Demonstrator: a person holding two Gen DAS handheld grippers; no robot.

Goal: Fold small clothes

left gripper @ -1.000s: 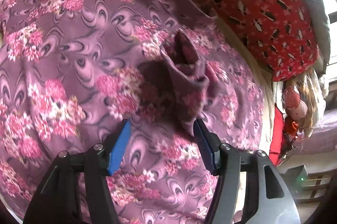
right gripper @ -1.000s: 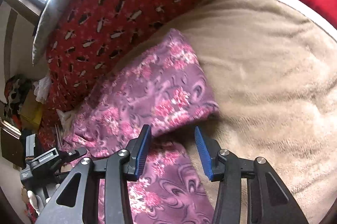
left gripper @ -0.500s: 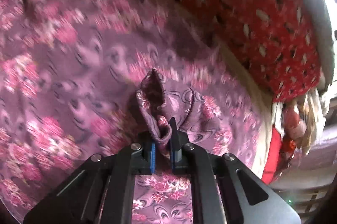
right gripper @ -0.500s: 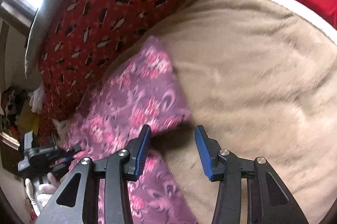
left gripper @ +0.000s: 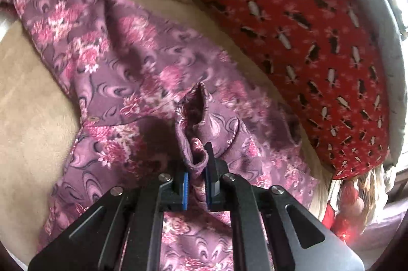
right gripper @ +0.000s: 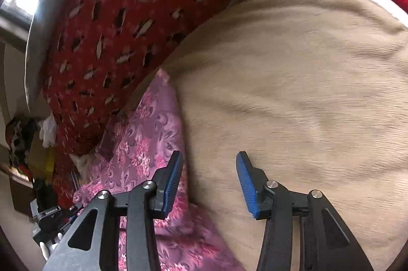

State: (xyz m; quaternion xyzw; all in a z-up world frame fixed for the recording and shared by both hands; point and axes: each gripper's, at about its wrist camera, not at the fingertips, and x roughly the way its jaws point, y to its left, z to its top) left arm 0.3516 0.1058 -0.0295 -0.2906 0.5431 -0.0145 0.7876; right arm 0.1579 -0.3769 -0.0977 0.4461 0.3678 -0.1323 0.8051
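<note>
While left tongs (left gripper: 196, 176) pinch soft floral garment (left gripper: 132, 72) fold, right tongs (right gripper: 209, 179) gape over plush beige blanket (right gripper: 293, 92).

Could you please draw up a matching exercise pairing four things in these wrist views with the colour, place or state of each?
Column one:
1. left gripper
2. right gripper
3. floral garment
4. patterned pillow

Column two:
A. red, with small dark and pale marks
B. jaws apart, nothing between them, over the beige blanket
C. purple with pink flowers, spread on the blanket
D. clamped on a bunched fold of cloth

Pairs: 1-D, 2-B, 3-C, 4-A
</note>
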